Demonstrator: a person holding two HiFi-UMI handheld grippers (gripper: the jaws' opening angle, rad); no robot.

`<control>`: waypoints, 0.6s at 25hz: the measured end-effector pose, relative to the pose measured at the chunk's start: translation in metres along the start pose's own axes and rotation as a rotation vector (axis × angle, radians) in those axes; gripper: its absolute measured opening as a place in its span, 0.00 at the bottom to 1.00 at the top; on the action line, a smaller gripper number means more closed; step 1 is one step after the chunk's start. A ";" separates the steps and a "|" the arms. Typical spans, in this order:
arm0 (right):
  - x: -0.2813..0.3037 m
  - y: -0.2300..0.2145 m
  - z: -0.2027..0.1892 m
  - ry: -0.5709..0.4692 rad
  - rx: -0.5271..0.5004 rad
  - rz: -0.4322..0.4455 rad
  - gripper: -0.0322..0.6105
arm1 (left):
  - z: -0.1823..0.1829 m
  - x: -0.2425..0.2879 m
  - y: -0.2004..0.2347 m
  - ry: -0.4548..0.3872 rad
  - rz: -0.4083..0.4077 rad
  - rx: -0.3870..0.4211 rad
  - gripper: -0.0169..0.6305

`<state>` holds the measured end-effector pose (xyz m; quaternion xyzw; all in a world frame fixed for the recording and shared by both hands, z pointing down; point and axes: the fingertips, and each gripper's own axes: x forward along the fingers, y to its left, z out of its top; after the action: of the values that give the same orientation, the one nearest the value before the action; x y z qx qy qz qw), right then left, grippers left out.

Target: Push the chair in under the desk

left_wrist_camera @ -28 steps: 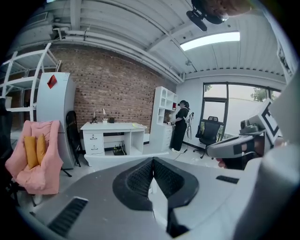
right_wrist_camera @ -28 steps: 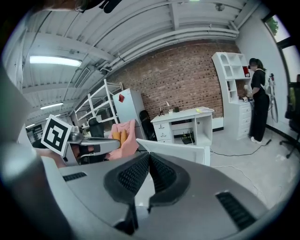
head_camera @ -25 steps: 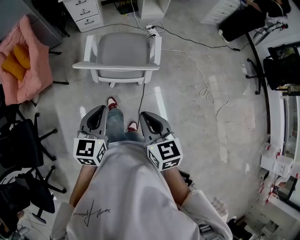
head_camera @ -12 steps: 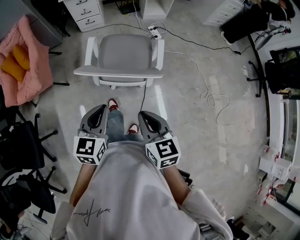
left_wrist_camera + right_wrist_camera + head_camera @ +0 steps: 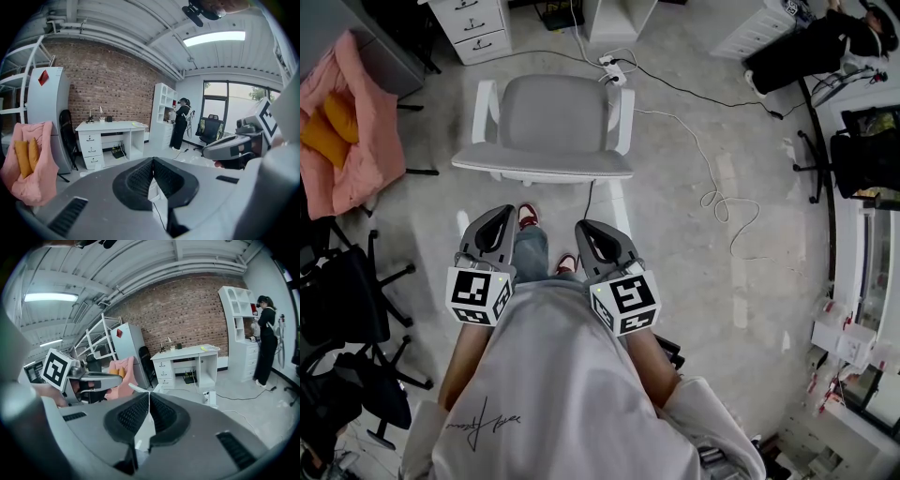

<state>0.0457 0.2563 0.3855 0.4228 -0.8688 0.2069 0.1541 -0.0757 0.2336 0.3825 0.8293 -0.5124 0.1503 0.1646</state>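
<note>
- We hold the left gripper [image 5: 500, 214] and the right gripper [image 5: 584, 228] side by side, jaws pressed together on nothing;
- the grey chair [image 5: 553, 117] stands near, ahead of both, untouched, between us and the white desk [image 5: 476, 30].

No legible text is showing: the script [image 5: 484, 424] on the shirt [image 5: 562, 375] is appearing too small to read, and the marker cube [image 5: 478, 296] of the left gripper [image 5: 504, 212] and the marker cube [image 5: 624, 304] of the right gripper [image 5: 581, 227] are displaying only black-and-white square patterns.

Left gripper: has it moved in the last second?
Yes. The left gripper has come forward: its gap to the chair, which stayed put, has narrowed, without touching it.
</note>
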 end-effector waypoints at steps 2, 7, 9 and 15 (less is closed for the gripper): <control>0.009 -0.004 0.007 -0.003 0.003 -0.024 0.09 | 0.002 0.005 0.010 0.001 0.006 -0.001 0.03; 0.030 -0.013 0.021 0.002 0.012 -0.051 0.09 | 0.013 0.018 0.042 -0.006 0.031 -0.017 0.03; 0.040 -0.013 0.026 0.007 0.008 -0.052 0.09 | 0.016 0.024 0.054 -0.006 0.023 -0.016 0.03; 0.070 -0.009 0.044 0.011 -0.013 -0.064 0.09 | 0.024 0.038 0.079 0.008 -0.028 0.029 0.03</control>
<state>0.0071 0.1826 0.3807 0.4481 -0.8553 0.1985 0.1682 -0.1286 0.1597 0.3865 0.8382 -0.4977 0.1586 0.1564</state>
